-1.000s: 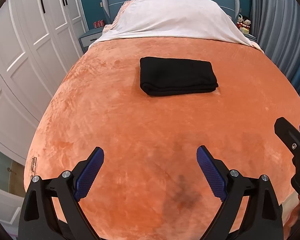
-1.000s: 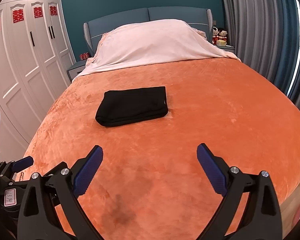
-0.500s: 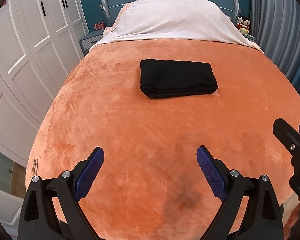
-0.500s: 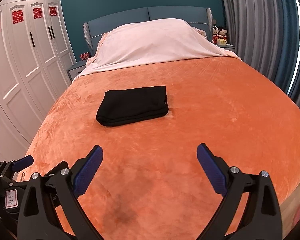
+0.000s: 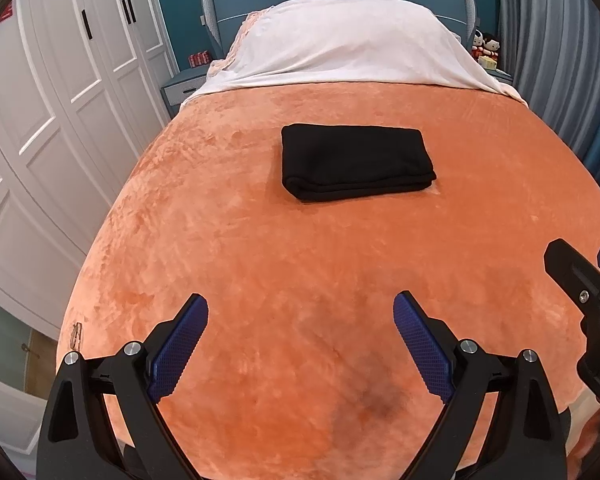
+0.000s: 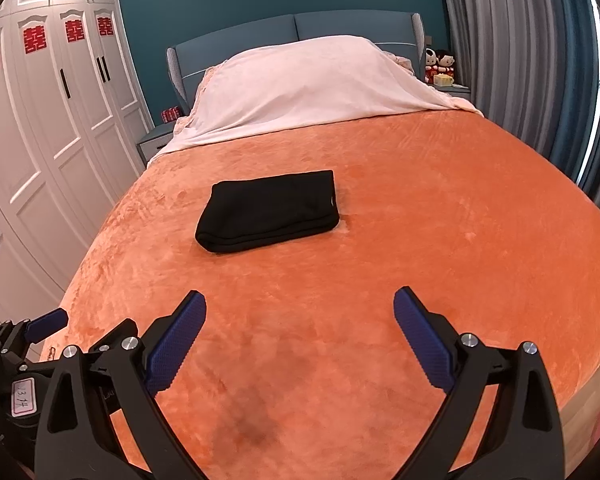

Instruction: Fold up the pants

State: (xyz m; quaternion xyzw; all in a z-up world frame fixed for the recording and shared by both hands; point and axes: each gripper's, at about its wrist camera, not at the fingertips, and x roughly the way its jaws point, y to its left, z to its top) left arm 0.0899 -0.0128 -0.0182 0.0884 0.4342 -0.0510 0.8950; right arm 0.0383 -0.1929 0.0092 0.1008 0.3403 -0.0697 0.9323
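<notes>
Nothing has visibly moved since the earlier frames: both grippers hang low over the near end of the orange blanket (image 5: 260, 264), the left gripper (image 5: 300, 344) and the right gripper (image 6: 300, 340) each with fingers spread wide and empty. Farther up, the black pants (image 5: 356, 162) lie folded in a neat rectangle at 12 o'clock, well apart from both grippers, short of the pale pink sheet (image 5: 340, 44) covering the pillows.
</notes>
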